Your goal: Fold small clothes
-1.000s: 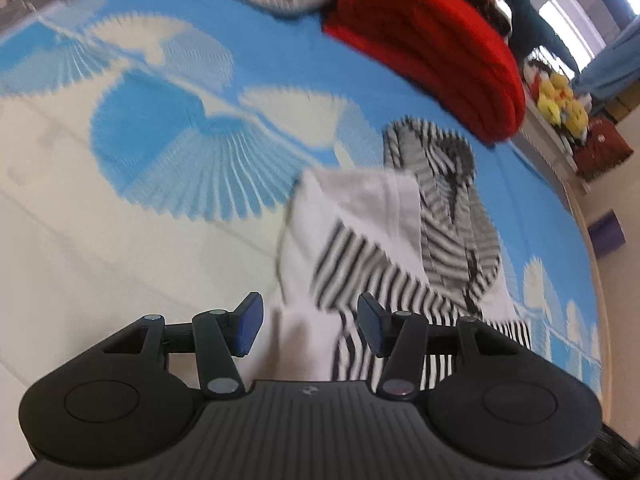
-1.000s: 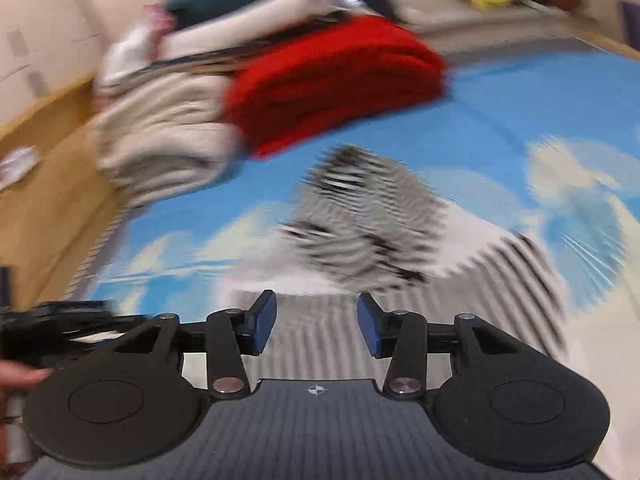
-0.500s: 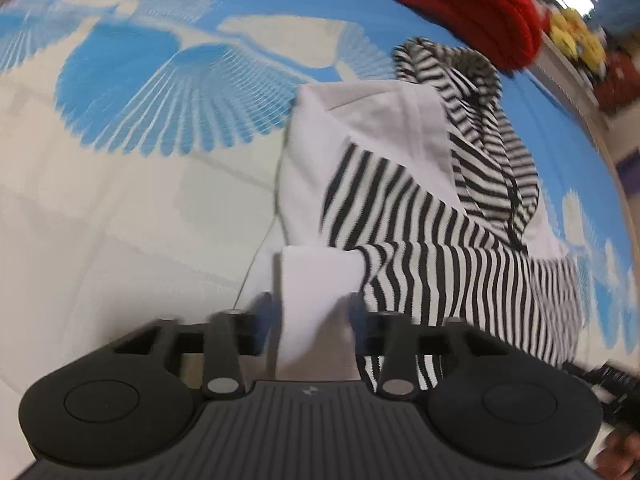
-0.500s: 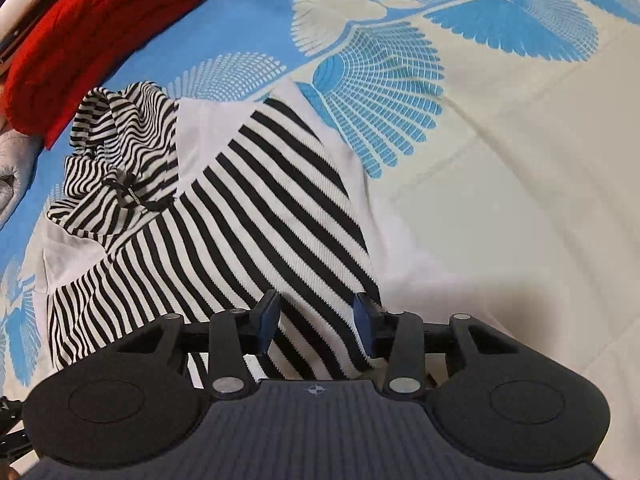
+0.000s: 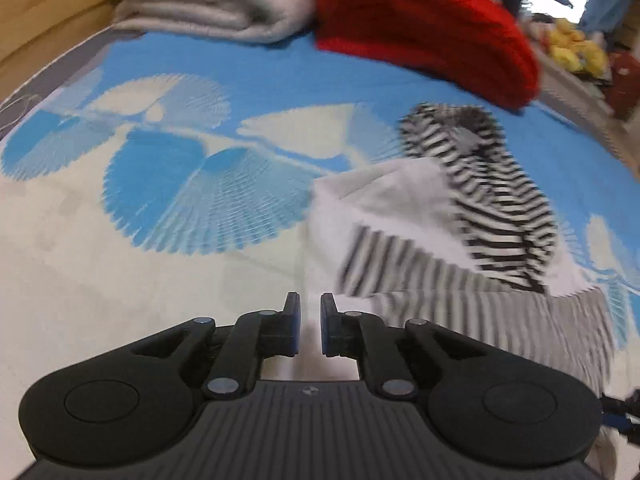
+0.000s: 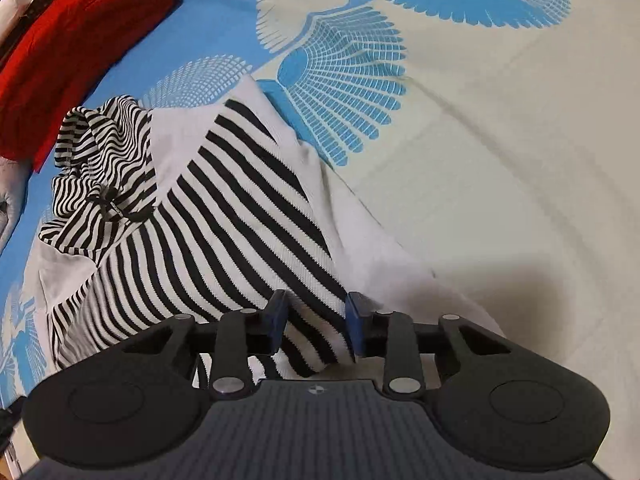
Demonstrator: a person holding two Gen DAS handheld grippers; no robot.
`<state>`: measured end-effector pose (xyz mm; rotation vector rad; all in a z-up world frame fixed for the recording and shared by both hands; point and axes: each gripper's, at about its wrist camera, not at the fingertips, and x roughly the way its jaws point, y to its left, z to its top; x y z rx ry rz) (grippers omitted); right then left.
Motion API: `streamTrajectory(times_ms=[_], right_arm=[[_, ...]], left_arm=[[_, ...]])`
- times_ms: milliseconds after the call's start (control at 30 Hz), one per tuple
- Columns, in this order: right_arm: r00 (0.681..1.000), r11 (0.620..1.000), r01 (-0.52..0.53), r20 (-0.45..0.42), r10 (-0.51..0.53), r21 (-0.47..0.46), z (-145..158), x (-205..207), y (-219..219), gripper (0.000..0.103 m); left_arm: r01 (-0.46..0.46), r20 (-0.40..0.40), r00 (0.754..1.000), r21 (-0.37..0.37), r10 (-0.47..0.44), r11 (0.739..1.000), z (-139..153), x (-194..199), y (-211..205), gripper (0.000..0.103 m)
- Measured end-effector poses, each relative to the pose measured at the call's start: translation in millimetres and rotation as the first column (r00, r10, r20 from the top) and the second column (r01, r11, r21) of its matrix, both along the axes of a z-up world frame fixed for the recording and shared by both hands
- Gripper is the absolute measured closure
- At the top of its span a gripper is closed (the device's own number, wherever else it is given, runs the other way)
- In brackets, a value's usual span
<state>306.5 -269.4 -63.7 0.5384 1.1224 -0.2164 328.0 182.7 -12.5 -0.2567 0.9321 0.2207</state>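
Two grippers are in view, both low over a bed with a blue and cream fan-print cover. The left gripper has its jaws drawn to a narrow gap, and white cloth shows between the blue pads; it has just been closing, and the pads appear to pinch a white edge of the garment (the frame is blurred here, so contact is read from the cloth filling the gap). The right gripper has jaws at a middling width that have just been closing further, with a black-and-white striped sleeve end lying between the pads; both pads meet the fabric, so it holds that sleeve end.

The striped hooded top lies spread on the bed just beyond both grippers. Its striped sleeve runs diagonally across the white body panel toward the right gripper. The striped hood is bunched at the far end of the garment, with a small dark drawstring toggle on it in the right wrist view.

Beyond the hood, near but apart from it, a folded red knit sits at the far edge. To its left in the left wrist view is a stack of folded pale grey cloth.
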Motion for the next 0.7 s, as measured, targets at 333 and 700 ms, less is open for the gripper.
streamTrajectory(times_ms=[333,700], right_arm=[[0.998,0.998,-0.066,-0.001,0.066,-0.013,-7,4,15,0.067],[0.988,0.987,-0.151,0.036,0.153,-0.060,0,8,38,0.060]], left_arm=[[0.016,-0.195,0.979,-0.198,-0.055,0.980,-55,3,-22,0.073],[-0.077,-0.129,0.990,-0.216,0.049,0.973,-34,7,-33,0.065]])
